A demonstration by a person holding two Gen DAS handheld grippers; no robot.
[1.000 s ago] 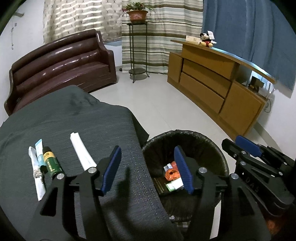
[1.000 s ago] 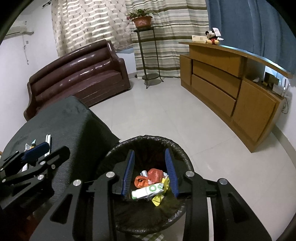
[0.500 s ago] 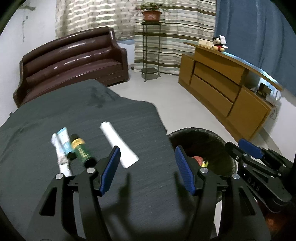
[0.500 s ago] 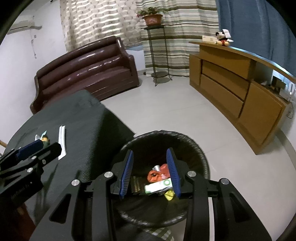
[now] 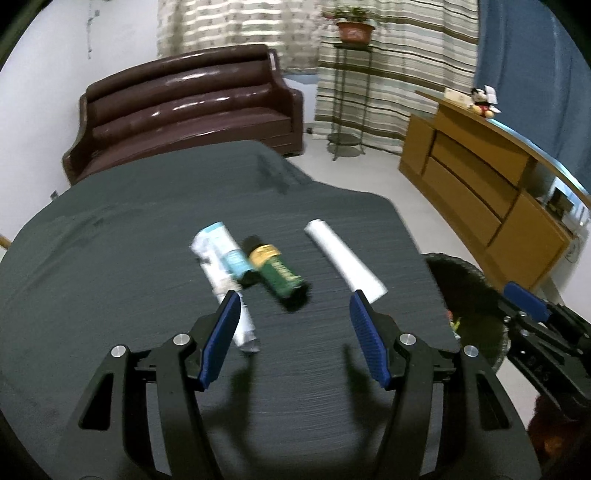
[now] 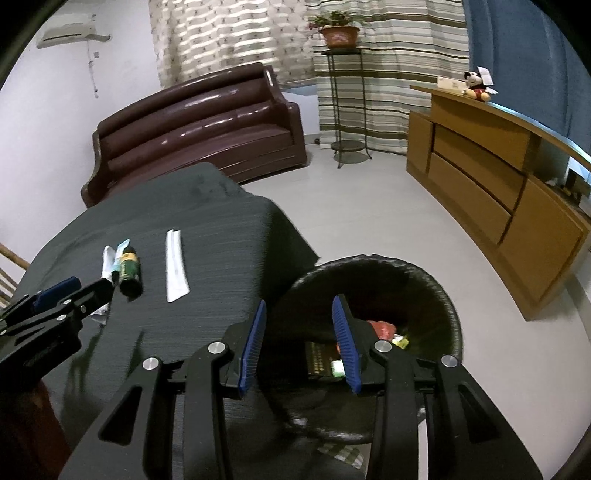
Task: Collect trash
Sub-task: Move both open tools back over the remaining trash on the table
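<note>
Where the left gripper [image 5: 295, 306] hovers above the dark tablecloth [image 5: 147, 221], we see its blue pads spread wide with nothing between them. Just beyond its fingertips lies a green bottle [image 5: 279, 271] with a yellow label band and a black cap; the print on that band is too blurred for us to read. Touching the bottle on its left is a pale blue tube [image 5: 231, 249], and against that a white wrapper [image 5: 236, 314] that runs down to the left pad; neither shows legible writing. Apart to the right lies a flat white paper sleeve [image 5: 345, 260], unmarked as far as we can tell.

The right gripper [image 6: 299, 314] hangs over the edge of the black-lined trash bin [image 6: 424, 273], its pads parted more narrowly and gripping nothing. Inside the bin we note a red scrap [image 6: 382, 326], a dark booklet [image 6: 319, 360] with rows of print too small to read, and a white-and-green piece [image 6: 338, 367]. On the right gripper's body, seen from the left camera, raised letters show faintly but we cannot read them with certainty.

Farther out stand a brown sofa [image 5: 192, 107], a potted plant [image 5: 354, 29] and a wooden sideboard [image 5: 480, 192].
</note>
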